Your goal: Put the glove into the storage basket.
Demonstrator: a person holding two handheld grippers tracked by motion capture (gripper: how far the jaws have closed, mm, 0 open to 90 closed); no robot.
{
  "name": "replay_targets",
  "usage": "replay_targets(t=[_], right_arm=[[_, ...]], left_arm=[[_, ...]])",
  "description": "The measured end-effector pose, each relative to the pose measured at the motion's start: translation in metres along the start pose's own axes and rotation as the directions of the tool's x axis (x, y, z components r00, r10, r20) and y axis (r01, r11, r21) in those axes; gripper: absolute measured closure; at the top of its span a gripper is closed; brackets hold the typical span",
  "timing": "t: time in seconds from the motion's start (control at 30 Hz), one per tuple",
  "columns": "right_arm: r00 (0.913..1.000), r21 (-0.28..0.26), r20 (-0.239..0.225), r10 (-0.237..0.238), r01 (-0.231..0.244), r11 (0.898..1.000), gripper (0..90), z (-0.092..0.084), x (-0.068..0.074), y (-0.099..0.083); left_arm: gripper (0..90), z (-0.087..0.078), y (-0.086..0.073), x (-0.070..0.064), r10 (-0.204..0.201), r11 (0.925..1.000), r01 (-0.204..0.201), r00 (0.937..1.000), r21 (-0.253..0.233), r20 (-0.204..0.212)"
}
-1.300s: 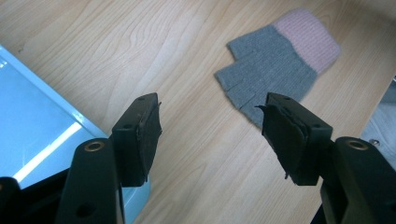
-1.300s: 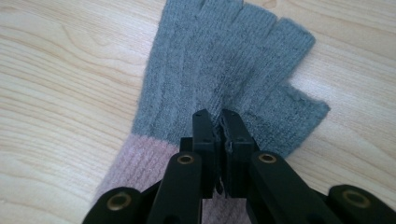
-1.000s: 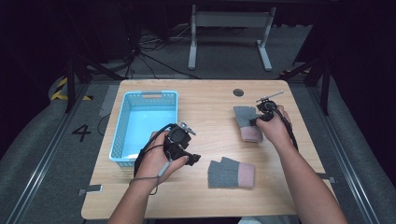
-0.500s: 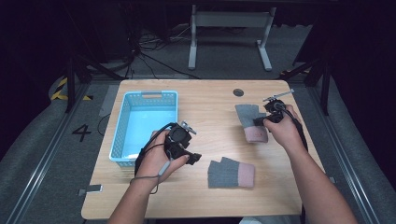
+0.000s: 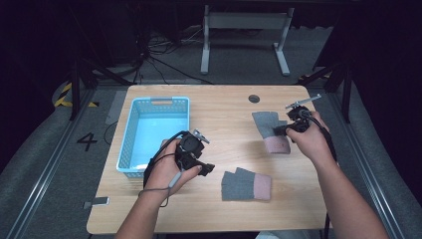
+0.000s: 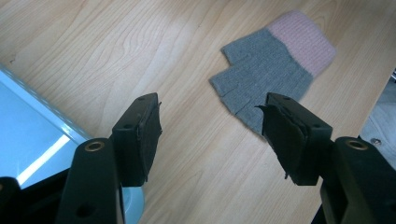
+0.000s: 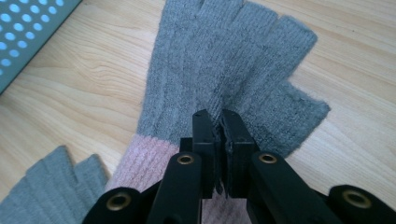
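Two grey fingerless gloves with pink cuffs lie on the wooden table (image 5: 224, 114). My right gripper (image 5: 276, 130) (image 7: 219, 116) is shut, pinching the knit at the palm of the far glove (image 5: 264, 123) (image 7: 224, 60), whose fingers point away from the jaws. The near glove (image 5: 246, 185) (image 6: 275, 56) (image 7: 46, 186) lies flat at the front middle. Just left of it, my left gripper (image 5: 206, 168) (image 6: 208, 105) hovers open over bare wood, with nothing between its jaws.
A light blue plastic basket (image 5: 161, 100) (image 6: 28, 140) (image 7: 28, 28) stands on the left half of the table, right beside my left hand. A round cable hole (image 5: 254, 98) is at the back edge. Dark floor and a metal frame lie beyond the table.
My right hand has shifted a little to the right and up, still pinched on the far glove. The left hand and the near glove have stayed put.
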State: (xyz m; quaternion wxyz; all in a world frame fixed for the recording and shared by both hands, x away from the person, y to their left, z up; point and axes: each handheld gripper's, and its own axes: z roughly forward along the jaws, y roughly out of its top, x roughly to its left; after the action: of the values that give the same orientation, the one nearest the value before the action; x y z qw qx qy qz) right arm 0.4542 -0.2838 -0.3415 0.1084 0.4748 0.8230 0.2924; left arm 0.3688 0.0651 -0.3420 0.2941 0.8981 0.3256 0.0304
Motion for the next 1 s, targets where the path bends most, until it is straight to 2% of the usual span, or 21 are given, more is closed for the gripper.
replay_targets(t=[0.1, 0.23, 0.43, 0.53, 0.7, 0.87, 1.0], right_arm=[[0.9996, -0.005, -0.020, -0.021, 0.021, 1.000, 85.8, -0.005, 0.003, -0.002], [0.9953, -0.007, -0.060, -0.076, 0.076, 0.997, 85.8, -0.012, 0.008, -0.004], [0.9839, -0.005, -0.089, -0.155, 0.155, 0.988, 85.8, -0.020, 0.020, -0.008], [0.9763, -0.002, -0.100, -0.191, 0.192, 0.981, 85.7, -0.024, 0.026, -0.010], [0.9598, -0.004, -0.127, -0.250, 0.252, 0.968, 85.7, -0.026, 0.037, -0.012], [0.9370, 0.000, -0.158, -0.312, 0.316, 0.949, 85.7, -0.025, 0.047, -0.016], [0.9201, 0.004, -0.189, -0.343, 0.350, 0.937, 85.7, -0.023, 0.054, -0.021]], left_arm=[[38.1, 0.000, 0.000, 0.000, 0.002, 1.0000, -0.002, 1.0000, 0.001, 0.000], [38.0, 0.000, 0.000, 0.000, 0.002, 1.0000, -0.002, 1.0000, 0.007, -0.002], [38.1, -0.002, -0.002, 0.000, -0.005, 1.0000, 0.005, 1.0000, -0.005, -0.003], [38.0, -0.003, -0.004, 0.000, -0.006, 1.0000, 0.006, 0.9999, 0.004, -0.009], [38.0, -0.004, -0.007, -0.001, -0.013, 0.9999, 0.013, 0.9998, 0.002, -0.015], [38.0, -0.007, -0.010, -0.002, -0.019, 0.9998, 0.019, 0.9996, 0.003, -0.021], [38.0, -0.008, -0.013, -0.003, -0.026, 0.9997, 0.026, 0.9993, 0.004, -0.027]])
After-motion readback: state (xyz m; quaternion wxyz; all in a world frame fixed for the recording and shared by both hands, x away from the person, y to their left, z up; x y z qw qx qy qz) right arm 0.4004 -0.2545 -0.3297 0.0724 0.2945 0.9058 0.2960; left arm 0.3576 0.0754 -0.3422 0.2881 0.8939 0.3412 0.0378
